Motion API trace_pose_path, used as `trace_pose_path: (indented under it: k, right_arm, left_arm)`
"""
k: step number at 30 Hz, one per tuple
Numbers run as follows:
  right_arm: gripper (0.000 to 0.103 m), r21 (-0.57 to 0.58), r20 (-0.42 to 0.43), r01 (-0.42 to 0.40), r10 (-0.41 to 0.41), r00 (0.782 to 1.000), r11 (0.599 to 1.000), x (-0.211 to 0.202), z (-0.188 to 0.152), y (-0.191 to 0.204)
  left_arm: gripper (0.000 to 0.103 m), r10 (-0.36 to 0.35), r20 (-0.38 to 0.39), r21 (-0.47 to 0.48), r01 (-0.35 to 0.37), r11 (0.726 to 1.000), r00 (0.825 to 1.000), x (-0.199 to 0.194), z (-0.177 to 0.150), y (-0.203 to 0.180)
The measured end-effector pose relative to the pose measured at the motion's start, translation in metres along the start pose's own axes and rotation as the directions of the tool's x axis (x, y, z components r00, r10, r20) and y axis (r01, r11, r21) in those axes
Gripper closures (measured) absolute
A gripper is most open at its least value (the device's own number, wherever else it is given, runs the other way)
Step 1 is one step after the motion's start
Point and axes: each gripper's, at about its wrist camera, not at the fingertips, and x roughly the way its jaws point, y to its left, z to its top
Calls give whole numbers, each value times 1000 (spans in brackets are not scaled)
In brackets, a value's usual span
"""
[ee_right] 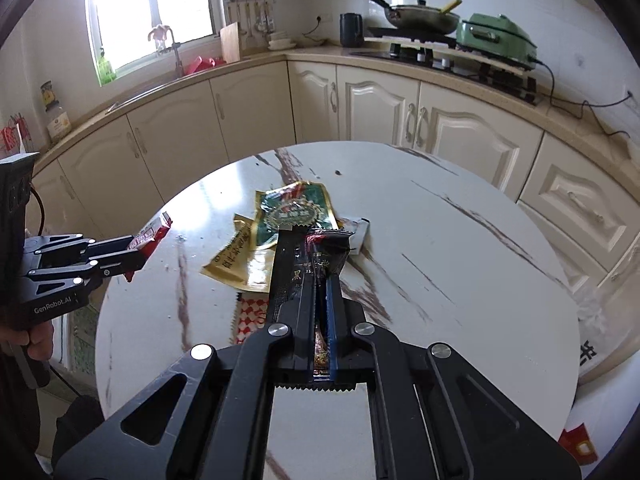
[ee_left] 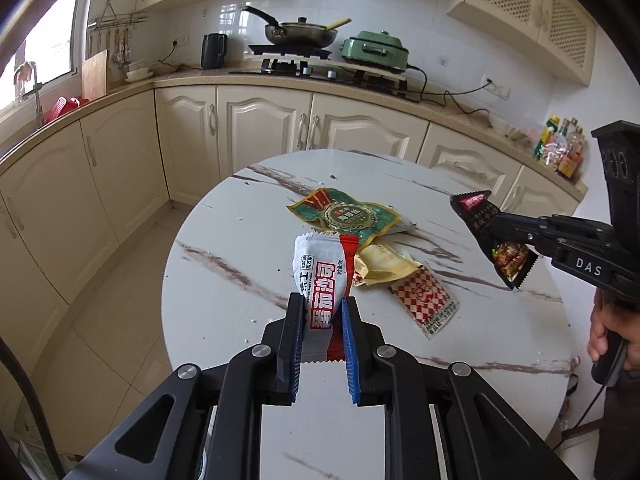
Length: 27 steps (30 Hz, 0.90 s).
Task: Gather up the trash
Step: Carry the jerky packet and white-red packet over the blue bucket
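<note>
Above the round table (ee_left: 224,320), I have my left gripper (ee_left: 322,312) pinching a white-and-red packet (ee_left: 320,272) and my right gripper (ee_right: 320,276) clamped on a black wrapper (ee_right: 326,252), so next I judge both need carrying to a bin, leaving the green, gold and checked wrappers (ee_left: 348,216) near the table's middle.

left gripper (ee_left: 322,304) tilted downward, jaws pinched tight on a wrapper, right gripper (ee_right: 320,276) angled down too, jaws squeezed closed on a dark packet, a hand (ee_left: 610,338) wrapped round its handle
</note>
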Motion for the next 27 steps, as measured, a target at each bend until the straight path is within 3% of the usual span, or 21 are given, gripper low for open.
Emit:
trace_pose_path:
  k: [6,12,19,27]
  right_arm:
    - [98,-63,47,-74,77,996,995,-25,14,72]
    - [98,-139,48,-194,202,978,971,-12,25,173]
    - [98,-219,-54,-327,323,945,919,54,18,299]
    - [98,-198,-249,-382,331,910,903,177,-21,384]
  left_arm:
    - [89,28,61,-32,-26,999,998,-78,-32,33]
    - [89,108,84,-104,-99,990,991,-152,-84,91]
    - [89,212,39,-224,-199,954,976,-207,-154,164]
    - [89,239,-125,-356,-268,895,963,-194,-224,250]
